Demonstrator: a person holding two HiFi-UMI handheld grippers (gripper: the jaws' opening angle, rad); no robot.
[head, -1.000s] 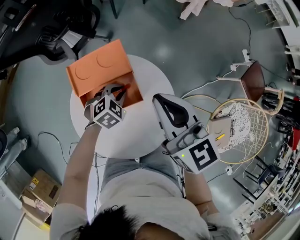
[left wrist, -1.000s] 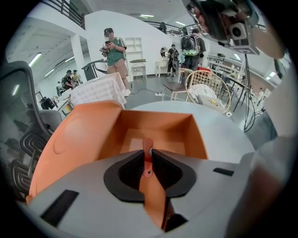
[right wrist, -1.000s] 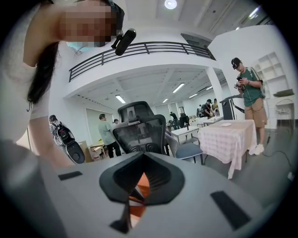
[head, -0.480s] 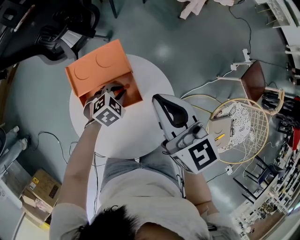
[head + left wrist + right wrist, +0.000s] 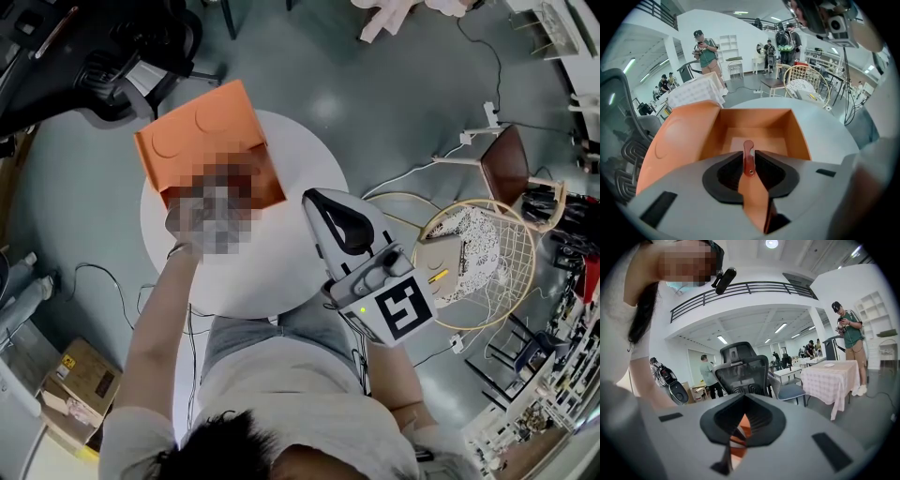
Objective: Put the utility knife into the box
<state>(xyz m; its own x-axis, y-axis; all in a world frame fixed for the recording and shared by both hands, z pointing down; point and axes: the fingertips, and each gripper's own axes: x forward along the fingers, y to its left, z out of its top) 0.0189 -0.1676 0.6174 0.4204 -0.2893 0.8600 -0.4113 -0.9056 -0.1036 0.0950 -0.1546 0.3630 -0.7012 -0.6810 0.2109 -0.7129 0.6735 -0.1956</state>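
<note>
An orange box (image 5: 202, 136) stands open on the round white table (image 5: 281, 272), its lid folded back to the far left. In the left gripper view the left gripper (image 5: 749, 164) is shut on a red utility knife (image 5: 748, 157). The knife's tip pokes up between the jaws, just over the box's near wall, with the bare inside of the box (image 5: 759, 136) beyond it. In the head view a mosaic patch covers that gripper. The right gripper (image 5: 315, 200) hovers over the table's right edge, shut with nothing in it, and also shows shut in its own view (image 5: 739, 427).
A round wire basket chair (image 5: 487, 253) and a brown stool (image 5: 511, 159) stand on the floor to the right. A black office chair (image 5: 84, 56) is at the far left, cables lie on the floor, and a cardboard box (image 5: 80, 389) sits at lower left.
</note>
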